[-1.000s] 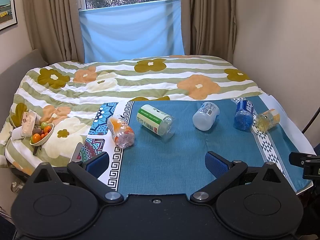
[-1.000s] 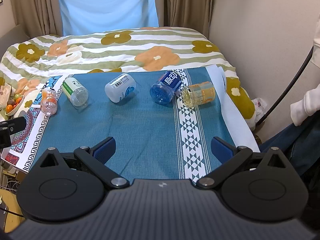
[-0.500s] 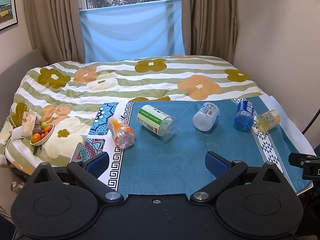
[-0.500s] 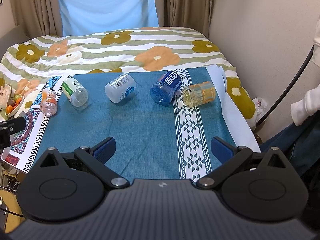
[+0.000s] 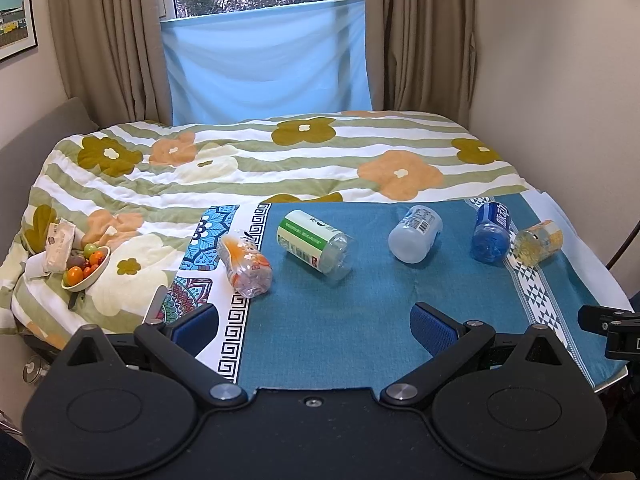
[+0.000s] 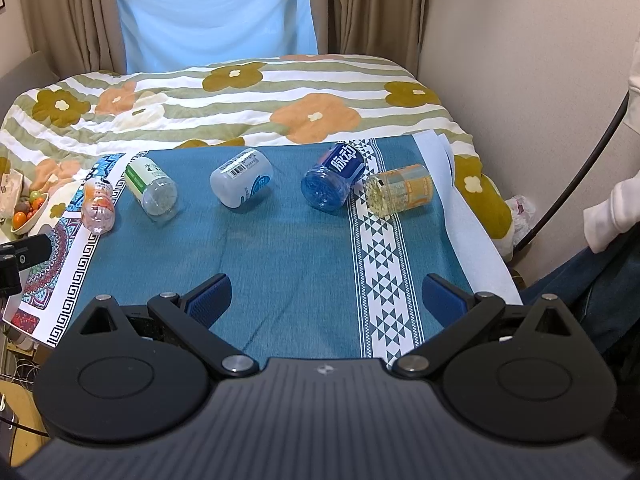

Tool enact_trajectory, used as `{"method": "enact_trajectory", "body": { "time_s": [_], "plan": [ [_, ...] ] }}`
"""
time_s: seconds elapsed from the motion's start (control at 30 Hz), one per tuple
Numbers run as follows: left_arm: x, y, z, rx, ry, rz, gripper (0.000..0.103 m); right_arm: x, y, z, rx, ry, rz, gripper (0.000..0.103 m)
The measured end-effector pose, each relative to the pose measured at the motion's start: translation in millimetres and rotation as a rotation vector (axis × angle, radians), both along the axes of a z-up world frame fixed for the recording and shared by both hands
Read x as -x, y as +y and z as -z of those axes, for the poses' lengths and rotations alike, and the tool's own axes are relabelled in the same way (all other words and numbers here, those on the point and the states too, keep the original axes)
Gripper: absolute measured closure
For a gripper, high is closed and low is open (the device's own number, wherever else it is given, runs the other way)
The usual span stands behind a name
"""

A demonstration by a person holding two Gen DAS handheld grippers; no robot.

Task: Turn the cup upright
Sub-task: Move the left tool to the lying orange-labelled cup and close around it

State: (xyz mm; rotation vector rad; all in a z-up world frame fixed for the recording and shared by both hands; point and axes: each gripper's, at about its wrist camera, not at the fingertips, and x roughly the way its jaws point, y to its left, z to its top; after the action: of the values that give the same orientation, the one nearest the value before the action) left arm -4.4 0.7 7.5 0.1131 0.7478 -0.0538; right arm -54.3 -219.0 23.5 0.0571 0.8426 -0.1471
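Several cut-bottle cups lie on their sides in a row across a teal cloth [image 5: 340,320] [image 6: 280,248]: an orange-print cup [image 5: 245,266] [image 6: 98,204], a green-label cup [image 5: 314,244] [image 6: 151,184], a white cup [image 5: 415,233] [image 6: 242,178], a blue cup [image 5: 491,232] [image 6: 334,182] and a yellow cup [image 5: 538,242] [image 6: 400,190]. My left gripper [image 5: 314,326] is open, held back from the row near the cloth's front edge. My right gripper [image 6: 326,296] is open too, also well short of the cups. Neither holds anything.
A flowered quilt [image 5: 280,160] covers the bed behind the cloth. A bowl of fruit [image 5: 84,268] and a packet sit at the left edge. A wall [image 6: 520,80] stands close on the right, with a person's white sleeve [image 6: 612,216] and a black cable [image 6: 580,172].
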Motion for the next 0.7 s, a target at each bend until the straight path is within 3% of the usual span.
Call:
{"method": "enact_trajectory", "body": {
  "time_s": [0.37,0.7],
  "plan": [
    [-11,6,-6,0.011,0.029,-0.038,0.000,-14,6,-5,0.010,0.000,-0.042,0.000],
    [-75,38,5,0.029,0.099,-0.148,0.000,-54,27,18,0.001,0.041,-0.153,0.000]
  ]
}}
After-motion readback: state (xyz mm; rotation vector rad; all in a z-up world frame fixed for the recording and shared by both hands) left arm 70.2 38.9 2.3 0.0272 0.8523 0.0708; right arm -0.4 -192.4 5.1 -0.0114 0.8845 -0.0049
